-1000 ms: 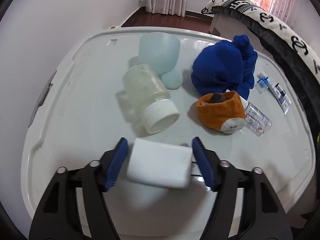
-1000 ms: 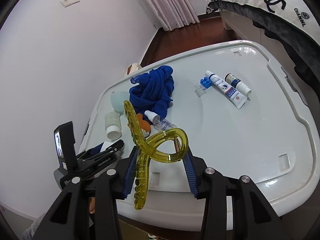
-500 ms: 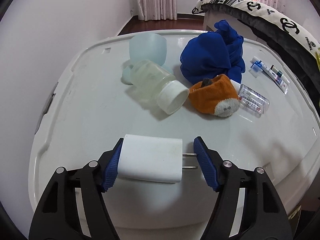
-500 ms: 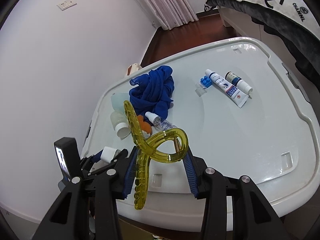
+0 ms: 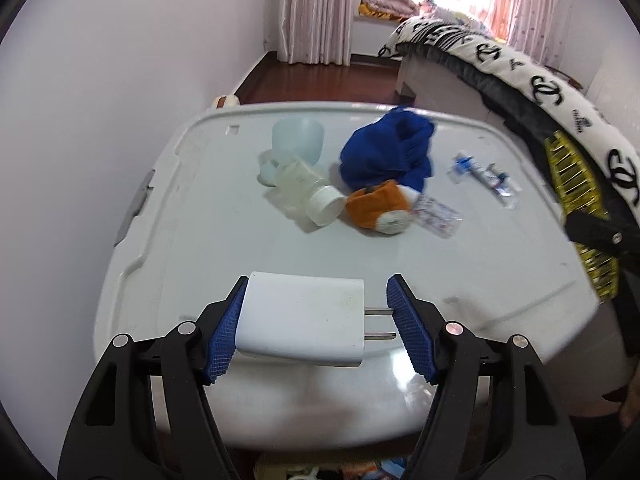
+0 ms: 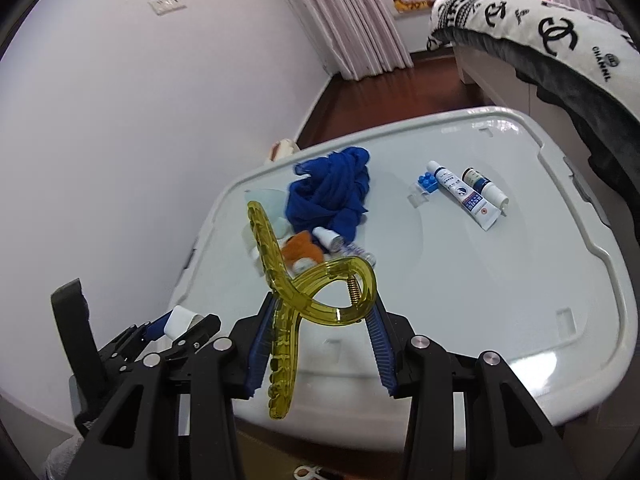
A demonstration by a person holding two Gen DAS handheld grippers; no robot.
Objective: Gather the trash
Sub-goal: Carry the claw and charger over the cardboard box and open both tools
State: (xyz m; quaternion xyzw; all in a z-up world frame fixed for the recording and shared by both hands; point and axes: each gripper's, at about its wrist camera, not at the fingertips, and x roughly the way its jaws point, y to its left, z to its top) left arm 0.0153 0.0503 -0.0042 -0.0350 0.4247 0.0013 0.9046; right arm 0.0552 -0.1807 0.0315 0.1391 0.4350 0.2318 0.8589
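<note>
My left gripper (image 5: 314, 326) is shut on a white plug adapter (image 5: 300, 320), held above the near edge of the white bin lid (image 5: 200, 220); its two prongs touch the right pad. My right gripper (image 6: 318, 344) is shut on a yellow translucent hair claw clip (image 6: 308, 288), held above the lid's near edge. The left gripper with the adapter (image 6: 178, 320) shows at lower left in the right wrist view. The clip (image 5: 576, 200) shows at the right edge of the left wrist view.
On the lid lie a clear jar with white cap (image 5: 308, 190), a pale blue cup (image 5: 298, 138), a blue cloth (image 5: 392, 152), an orange plush (image 5: 376, 206), a small clear bottle (image 5: 436, 214), two tubes (image 6: 468, 196) and a blue brick (image 6: 426, 180). A bed (image 6: 560, 52) stands right.
My left gripper has pulled back and up from the lid with the adapter; the jar and cloth look farther away. The right gripper holds the clip almost still.
</note>
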